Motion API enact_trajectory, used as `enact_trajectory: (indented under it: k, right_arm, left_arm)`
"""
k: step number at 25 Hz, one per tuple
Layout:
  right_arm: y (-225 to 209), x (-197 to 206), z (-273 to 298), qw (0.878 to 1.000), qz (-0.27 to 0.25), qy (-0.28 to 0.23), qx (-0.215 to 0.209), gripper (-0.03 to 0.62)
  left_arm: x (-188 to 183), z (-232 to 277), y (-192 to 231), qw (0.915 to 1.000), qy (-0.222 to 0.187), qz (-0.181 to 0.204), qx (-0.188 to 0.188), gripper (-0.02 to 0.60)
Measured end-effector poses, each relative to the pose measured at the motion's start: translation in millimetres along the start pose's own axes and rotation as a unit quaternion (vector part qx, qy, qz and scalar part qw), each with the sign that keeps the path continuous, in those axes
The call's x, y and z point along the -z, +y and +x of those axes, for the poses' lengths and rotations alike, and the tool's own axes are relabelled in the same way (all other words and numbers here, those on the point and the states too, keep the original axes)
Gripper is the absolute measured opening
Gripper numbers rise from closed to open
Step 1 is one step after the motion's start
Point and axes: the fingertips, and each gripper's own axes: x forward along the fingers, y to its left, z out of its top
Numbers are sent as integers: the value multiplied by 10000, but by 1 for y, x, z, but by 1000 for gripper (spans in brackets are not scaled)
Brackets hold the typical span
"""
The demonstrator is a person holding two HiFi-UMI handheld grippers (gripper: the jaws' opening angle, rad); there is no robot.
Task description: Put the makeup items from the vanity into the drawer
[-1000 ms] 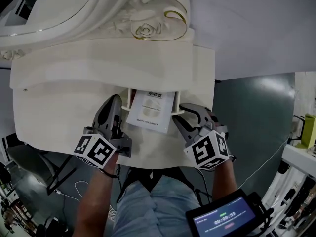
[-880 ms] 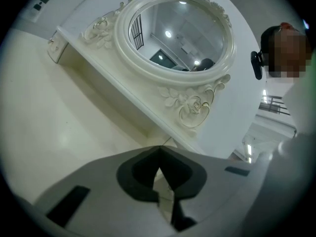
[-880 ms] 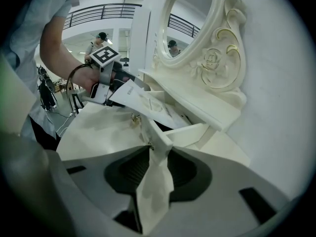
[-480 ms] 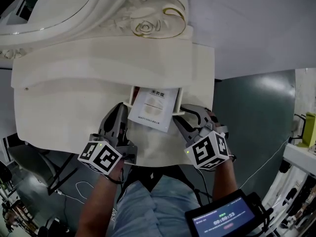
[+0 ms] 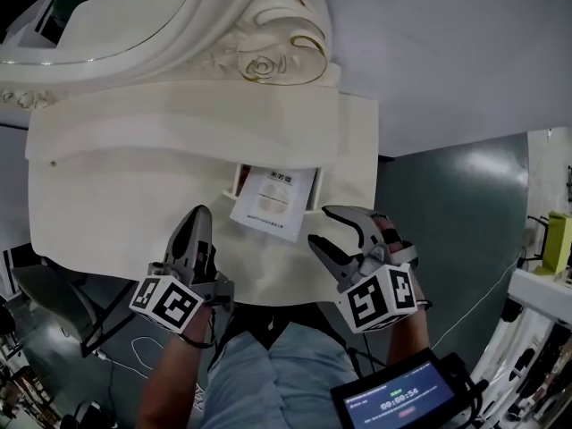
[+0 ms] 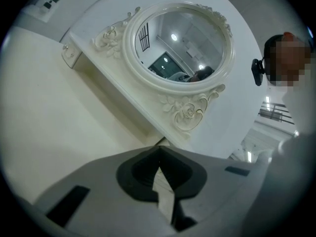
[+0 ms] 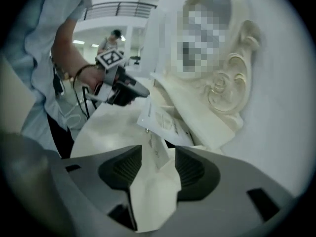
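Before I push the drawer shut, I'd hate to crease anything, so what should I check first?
1. White packet fully inside the drawer: not ok. It overhangs the front, above the vanity top.
2. Right gripper free of the packet: ok. Its jaws have just been opening and stand apart, and the pads press on nothing.
3. Left gripper free to push: ok. It is shut and empty.
4. Room left inside the drawer: cannot tell. The packet and the shelf above hide it.
5. No other makeup items on the vanity top: ok. None show in the head view.
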Motion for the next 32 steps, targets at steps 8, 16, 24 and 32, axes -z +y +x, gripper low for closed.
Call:
enact_trajectory:
  k: [8, 16, 24, 32]
  right_arm:
    - [3, -34, 17, 9977, -601, -268, 143, 186]
    - [-45, -38, 21, 9856, 1552, -649, 184, 2]
    - [-53, -23, 41, 9806, 1953, 53, -164, 2]
    - [-42, -11, 57, 9763, 1791, 1152, -380, 2]
  left_arm:
    - [-10, -14, -2, 9998, -146, 67, -71, 2]
    - [-22, -6, -20, 9989, -237, 385, 153, 2]
    - [-30, 1, -47, 9957, -187, 746, 519, 2]
    - [-30, 3, -82, 9849, -28, 1335, 1099, 2]
